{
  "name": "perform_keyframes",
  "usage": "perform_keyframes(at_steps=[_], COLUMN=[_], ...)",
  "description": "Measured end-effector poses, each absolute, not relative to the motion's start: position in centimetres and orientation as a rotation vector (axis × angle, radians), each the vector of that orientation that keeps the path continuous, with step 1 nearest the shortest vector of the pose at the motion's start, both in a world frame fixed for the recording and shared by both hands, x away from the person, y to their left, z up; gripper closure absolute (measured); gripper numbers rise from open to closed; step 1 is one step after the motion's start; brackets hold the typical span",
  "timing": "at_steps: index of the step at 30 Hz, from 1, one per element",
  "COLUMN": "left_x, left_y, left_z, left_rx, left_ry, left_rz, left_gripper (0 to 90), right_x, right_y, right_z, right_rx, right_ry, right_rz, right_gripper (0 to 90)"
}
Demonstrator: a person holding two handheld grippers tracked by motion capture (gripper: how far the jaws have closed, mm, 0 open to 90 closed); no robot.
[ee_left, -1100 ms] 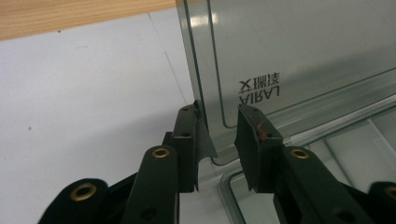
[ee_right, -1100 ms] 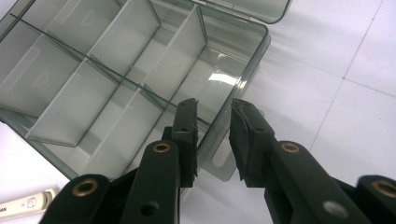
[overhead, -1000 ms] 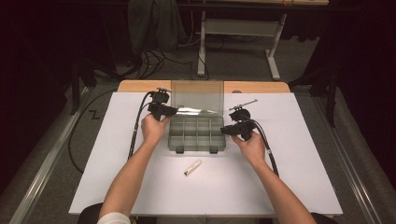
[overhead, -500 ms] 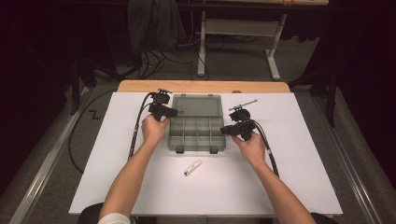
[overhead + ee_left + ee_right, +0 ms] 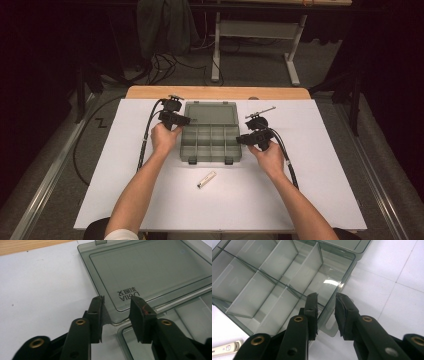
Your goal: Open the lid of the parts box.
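2 grippers flanked the open organizer box (image 5: 211, 142): left gripper (image 5: 184, 120) at its 10 o'clock, jaws just opened, straddling the flat lid (image 5: 150, 272); right gripper (image 5: 243, 138) at 3 o'clock, jaws straddling the tray wall, grip unclear.

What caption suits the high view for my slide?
Both grippers flank the compartment box, its lid laid open flat.

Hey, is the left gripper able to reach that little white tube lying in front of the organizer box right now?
Probably yes. The white tube lies alone on the white table, nearer the person than the box, with nothing between it and the left gripper, whose jaws have just been opening.
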State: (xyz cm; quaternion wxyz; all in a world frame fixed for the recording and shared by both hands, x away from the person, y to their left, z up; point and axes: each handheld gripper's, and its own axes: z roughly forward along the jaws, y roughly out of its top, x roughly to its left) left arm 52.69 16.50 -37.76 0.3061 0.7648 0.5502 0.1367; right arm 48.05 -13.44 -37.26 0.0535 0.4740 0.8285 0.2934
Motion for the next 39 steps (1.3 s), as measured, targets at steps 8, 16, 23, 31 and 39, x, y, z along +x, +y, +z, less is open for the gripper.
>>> perform_keyframes(at_steps=[8,16,23,31,39], left_x=[52.0,51.2,50.4,49.1,48.0], left_y=[16.3,15.8,15.7,15.9,15.9], left_z=[-36.9,-36.4,-35.6,-35.0,-34.6], left_rx=[2.051,2.108,2.120,2.111,2.133], left_ry=[1.406,1.352,1.314,1.269,1.210], left_rz=[0.364,0.369,0.370,0.369,0.385], left_gripper=[53.2,46.4,43.6,43.6,44.8], right_x=[47.9,47.9,47.8,47.4,47.0], right_y=[-13.3,-13.3,-13.1,-13.2,-13.5], right_z=[-37.2,-37.2,-37.1,-36.7,-36.3], right_rx=[1.420,1.408,1.388,1.358,1.332], right_ry=[2.513,2.518,2.524,2.516,2.514], right_rz=[0.881,0.878,0.884,0.898,0.916], right_gripper=[74.2,74.1,68.9,64.2,59.3])
